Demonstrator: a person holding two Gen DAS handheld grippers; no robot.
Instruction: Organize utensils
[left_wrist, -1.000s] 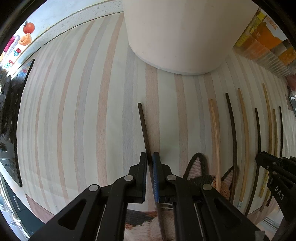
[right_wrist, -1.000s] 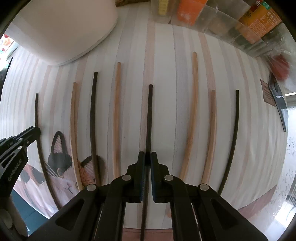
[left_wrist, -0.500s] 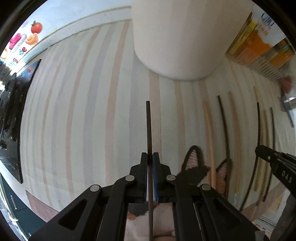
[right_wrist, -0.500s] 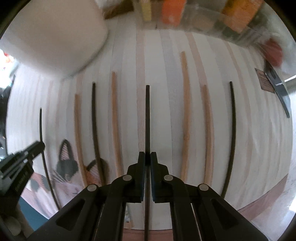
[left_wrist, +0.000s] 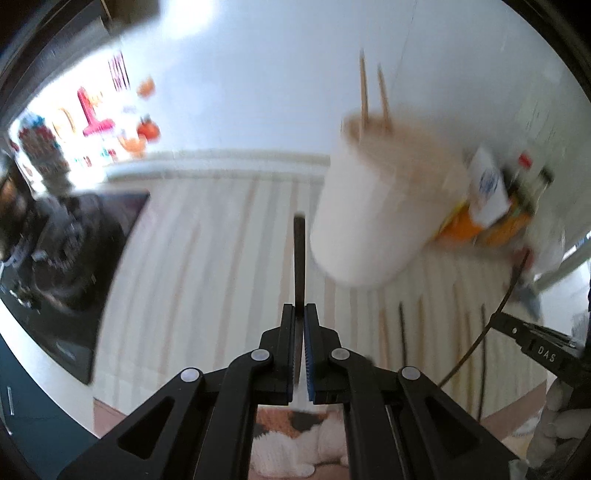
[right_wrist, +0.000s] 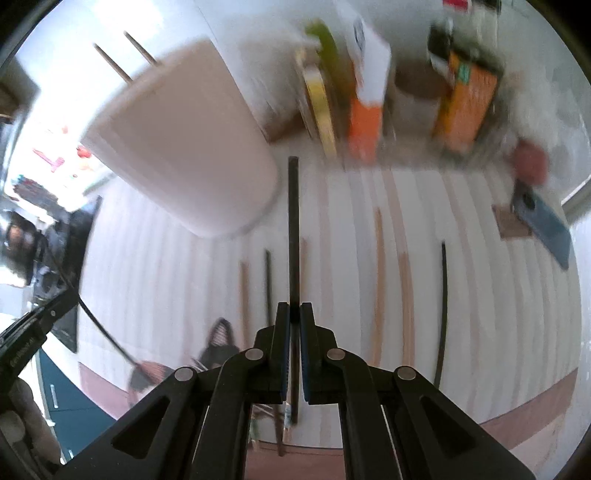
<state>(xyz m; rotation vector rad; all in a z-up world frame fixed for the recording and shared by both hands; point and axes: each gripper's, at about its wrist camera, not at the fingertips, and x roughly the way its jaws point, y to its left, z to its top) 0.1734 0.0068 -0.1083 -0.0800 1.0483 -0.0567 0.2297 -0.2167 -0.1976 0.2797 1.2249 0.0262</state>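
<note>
Carry step: L claw (left_wrist: 299, 314) and R claw (right_wrist: 291, 313) each clamped tight on 1 dark chopstick (left_wrist: 299, 258), lifted off mat. Next: tip both into white cup (left_wrist: 373, 218) at mat's far edge.

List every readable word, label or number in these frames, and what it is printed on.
"DAS" on the right gripper, as the left wrist view shows it.
Print on the left gripper, in the right wrist view: too blurred to read.
Labels on the orange cartons: blurred.
Red signs on the wall: blurred.
Nothing is printed on the white holder or either black chopstick.
</note>
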